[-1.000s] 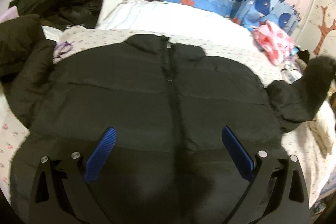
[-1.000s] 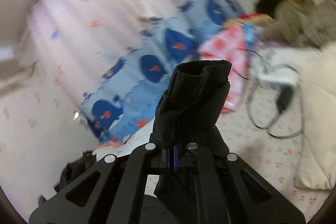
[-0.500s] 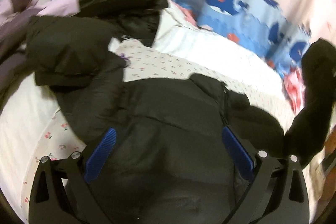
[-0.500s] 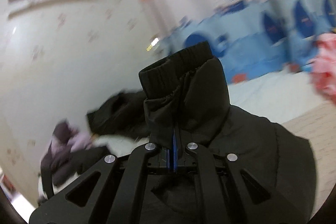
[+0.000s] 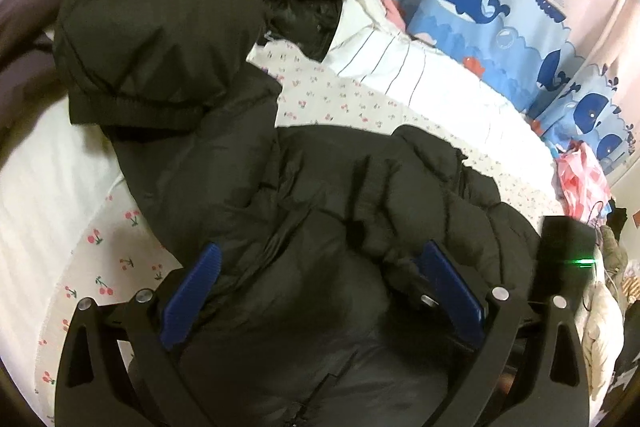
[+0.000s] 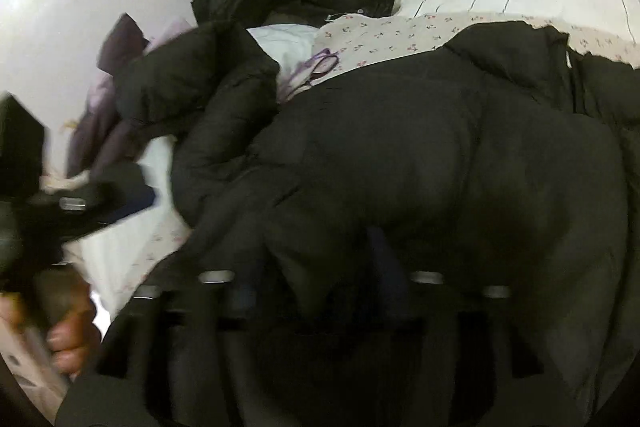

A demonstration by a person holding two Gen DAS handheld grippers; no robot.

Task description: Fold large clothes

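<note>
On the left of the bed, a loose heap of dark coats (image 5: 208,11) is seen beside a white cherry-print sheet (image 5: 120,259). The black quilted puffer jacket (image 5: 320,195) is spread across the middle of the sheet, its left sleeve (image 5: 160,67) lying out toward the heap and its right sleeve (image 5: 384,187) laid over the chest. The left gripper (image 5: 320,291) is held over the hem with its blue pads spread and nothing between them. The right gripper (image 6: 320,291) is blurred; its jaws have just been opening, and the cuff appears released, with no pad seen pressing it. The puffy right sleeve could spring back off the chest if left unpressed. The left sleeve could drag the heap's coats when it is pulled in.
</note>
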